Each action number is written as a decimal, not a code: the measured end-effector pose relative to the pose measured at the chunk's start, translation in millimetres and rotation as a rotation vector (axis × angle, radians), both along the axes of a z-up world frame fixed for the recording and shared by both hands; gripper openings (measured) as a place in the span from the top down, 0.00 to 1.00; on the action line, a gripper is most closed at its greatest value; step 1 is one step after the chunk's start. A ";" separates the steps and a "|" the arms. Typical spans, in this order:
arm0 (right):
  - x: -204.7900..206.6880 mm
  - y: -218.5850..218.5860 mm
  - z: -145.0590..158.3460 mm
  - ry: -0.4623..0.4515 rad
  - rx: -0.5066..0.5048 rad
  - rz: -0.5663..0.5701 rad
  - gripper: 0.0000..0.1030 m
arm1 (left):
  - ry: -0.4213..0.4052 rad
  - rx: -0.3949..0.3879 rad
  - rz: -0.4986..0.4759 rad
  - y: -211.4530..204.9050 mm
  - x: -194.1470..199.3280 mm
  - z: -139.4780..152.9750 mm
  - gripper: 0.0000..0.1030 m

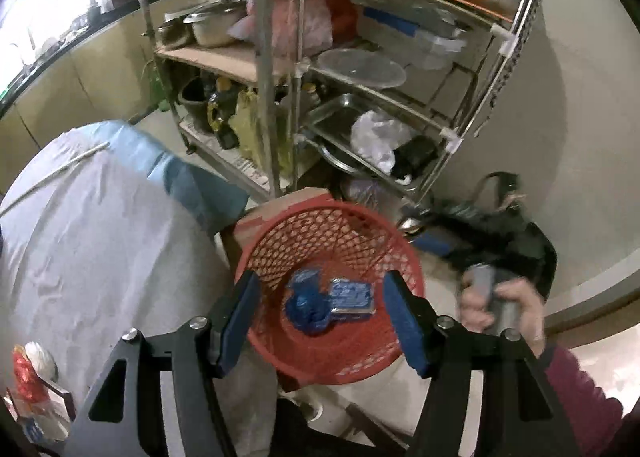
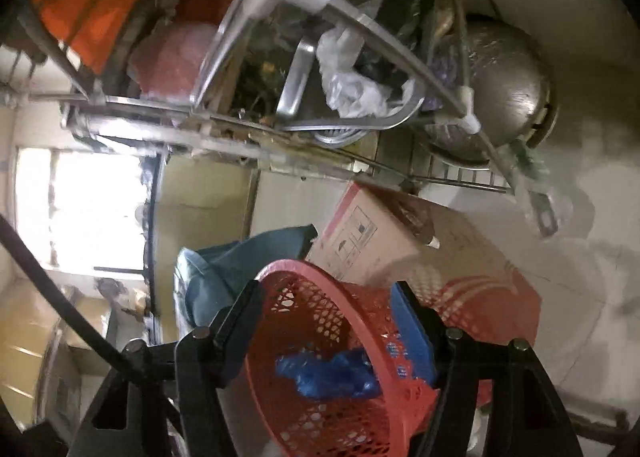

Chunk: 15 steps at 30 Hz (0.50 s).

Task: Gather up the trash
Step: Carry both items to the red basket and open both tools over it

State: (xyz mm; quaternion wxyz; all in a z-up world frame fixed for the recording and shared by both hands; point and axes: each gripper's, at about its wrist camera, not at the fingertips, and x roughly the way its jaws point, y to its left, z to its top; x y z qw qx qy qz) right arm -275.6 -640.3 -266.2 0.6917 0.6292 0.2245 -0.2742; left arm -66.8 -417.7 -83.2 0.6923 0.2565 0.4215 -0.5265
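Trash (image 1: 332,303), blue crinkly wrappers at lower centre in the red basket (image 1: 280,357), looks light and soft; pinch a fold; both the left claw (image 1: 326,323) and right claw (image 2: 324,337) stand apart, empty.

The left gripper (image 1: 320,327) is pointing steeply downward, its blue-padded fingers (image 1: 240,321) standing apart with nothing pinched between them. The right gripper (image 2: 332,337) is angling downward too, rolled to one side, jaws parted and gripping nothing. In the left wrist view, the person's right hand (image 1: 500,309) is wrapping around a grey handle, its dark-red sleeve (image 1: 576,389) trailing toward the lower right corner.
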 end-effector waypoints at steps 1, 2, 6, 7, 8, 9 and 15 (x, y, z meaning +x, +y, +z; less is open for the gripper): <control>6.1 1.7 -3.1 0.015 0.009 0.025 0.32 | -0.004 0.007 -0.014 -5.0 -5.1 1.9 0.36; 10.1 4.9 -5.9 0.008 0.018 0.041 0.32 | -0.015 0.015 -0.029 -9.0 -10.6 2.6 0.36; 19.5 15.7 -13.3 0.014 0.010 0.096 0.35 | -0.044 0.053 -0.060 -16.7 -23.4 -1.0 0.36; 21.7 19.3 -13.7 0.020 0.002 0.118 0.37 | -0.041 0.061 -0.061 -18.4 -24.5 -2.6 0.36; 22.9 22.3 -14.6 0.026 0.000 0.134 0.40 | -0.039 0.065 -0.058 -19.1 -24.5 -3.3 0.36; 23.7 26.6 -15.7 0.029 0.008 0.153 0.40 | -0.031 0.070 -0.052 -20.4 -24.0 -3.8 0.36; 19.8 48.8 -15.1 0.035 0.025 0.195 0.40 | 0.011 0.062 -0.029 -25.9 -19.7 0.3 0.36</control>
